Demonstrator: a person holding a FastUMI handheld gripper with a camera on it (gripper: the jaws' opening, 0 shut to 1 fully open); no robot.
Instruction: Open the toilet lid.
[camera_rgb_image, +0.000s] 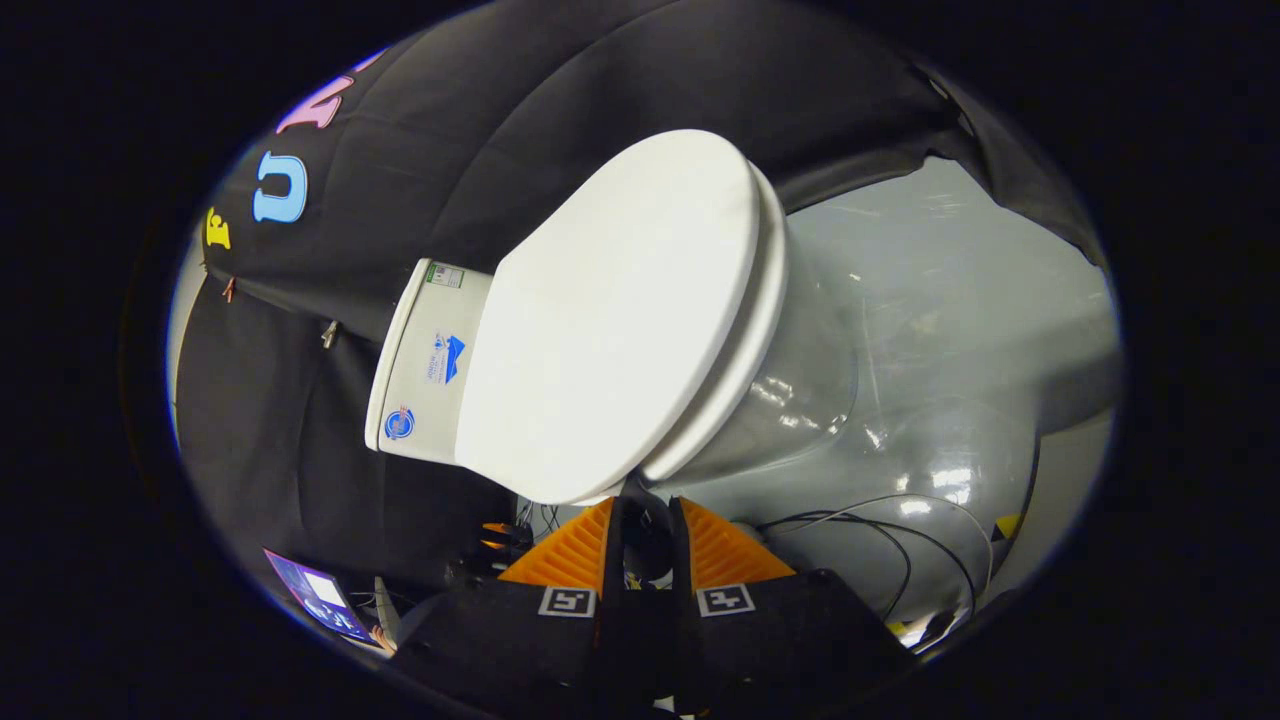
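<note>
Black cloth (330, 420) hangs as the booth's wall behind everything, and a glossy grey floor (960, 300) spreads out past the far side of the toilet, throwing back bright glints of light. Farthest to the left, low beside the tool, a small lit screen (318, 592) sits at the foot of the cloth. Next comes the white cistern (425, 370), set against the cloth and carrying a few small stickers on its face. Joined to it is the toilet lid (620, 320), a smooth, plain white oval that lies shut flat on the seat, whose rim (745, 330) shows as a thin white band along the lid's far edge; with the lid down, the inside of the bowl is hidden. The bowl's outer wall (800, 400) is shiny and curves down to the floor. Thin dark cables (900, 540) trail across the floor to the right of the tool. The tool (645, 498) has its two fingers drawn close, with a narrow gap between them and nothing held, their tips just under the lid's near edge; I cannot tell if they touch it.
</note>
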